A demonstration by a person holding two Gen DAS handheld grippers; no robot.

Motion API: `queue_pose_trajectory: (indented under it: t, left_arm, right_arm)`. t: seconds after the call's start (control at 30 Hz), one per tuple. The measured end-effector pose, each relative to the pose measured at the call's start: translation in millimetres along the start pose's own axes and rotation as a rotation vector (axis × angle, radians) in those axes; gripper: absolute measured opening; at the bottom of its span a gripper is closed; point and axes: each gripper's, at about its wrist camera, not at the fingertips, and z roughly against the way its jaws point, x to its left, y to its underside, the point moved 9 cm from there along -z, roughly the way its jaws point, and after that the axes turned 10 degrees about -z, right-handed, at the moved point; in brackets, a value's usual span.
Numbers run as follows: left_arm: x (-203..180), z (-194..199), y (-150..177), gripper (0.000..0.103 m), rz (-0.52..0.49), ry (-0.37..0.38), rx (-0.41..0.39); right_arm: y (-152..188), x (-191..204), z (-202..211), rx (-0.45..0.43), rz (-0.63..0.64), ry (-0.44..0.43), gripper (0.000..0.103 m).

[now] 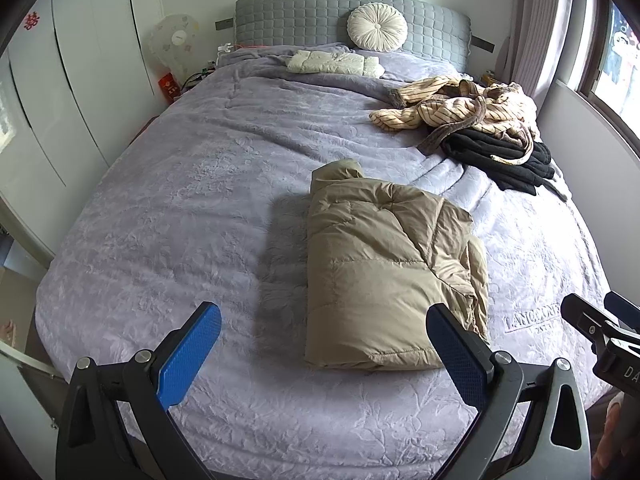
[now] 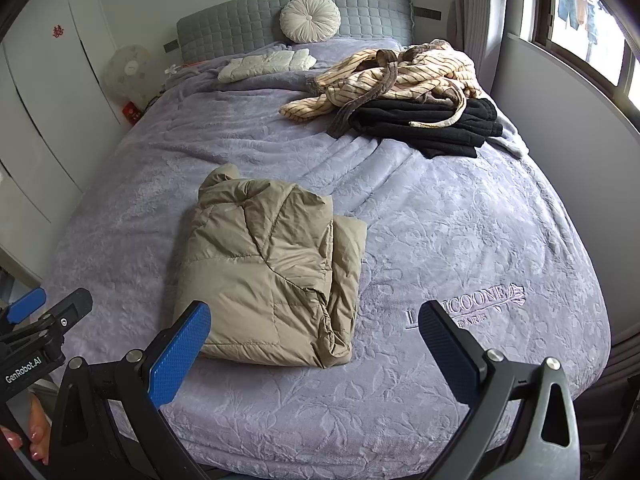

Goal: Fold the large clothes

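A tan puffer jacket point(image 1: 384, 264) point(image 2: 268, 272) lies folded into a compact rectangle on the lilac bedspread point(image 1: 180, 208) point(image 2: 460, 240), collar toward the headboard. My left gripper point(image 1: 324, 332) hovers open above the bed's near edge, its blue fingers apart, the right finger over the jacket's near right corner, nothing between them. My right gripper point(image 2: 316, 332) is open too, spread wide just short of the jacket's near edge, holding nothing. Each gripper shows at the edge of the other's view: the right one point(image 1: 600, 332), the left one point(image 2: 44, 320).
At the far right of the bed a striped cream robe point(image 1: 464, 100) point(image 2: 396, 72) is heaped on folded black clothes point(image 1: 496, 152) point(image 2: 428, 124). A white folded garment point(image 1: 336, 62) point(image 2: 264, 62) and round cushion point(image 1: 376, 26) lie by the grey headboard. Wardrobe doors at left, window at right.
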Motion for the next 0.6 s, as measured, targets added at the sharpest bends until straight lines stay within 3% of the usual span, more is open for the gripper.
queue_pose_trajectory:
  t: [0.6]
  left_arm:
    - [-0.4, 0.2, 0.3, 0.103, 0.001, 0.000, 0.003]
  right_arm:
    - [1.1, 1.7, 0.9, 0.002, 0.000, 0.000, 0.103]
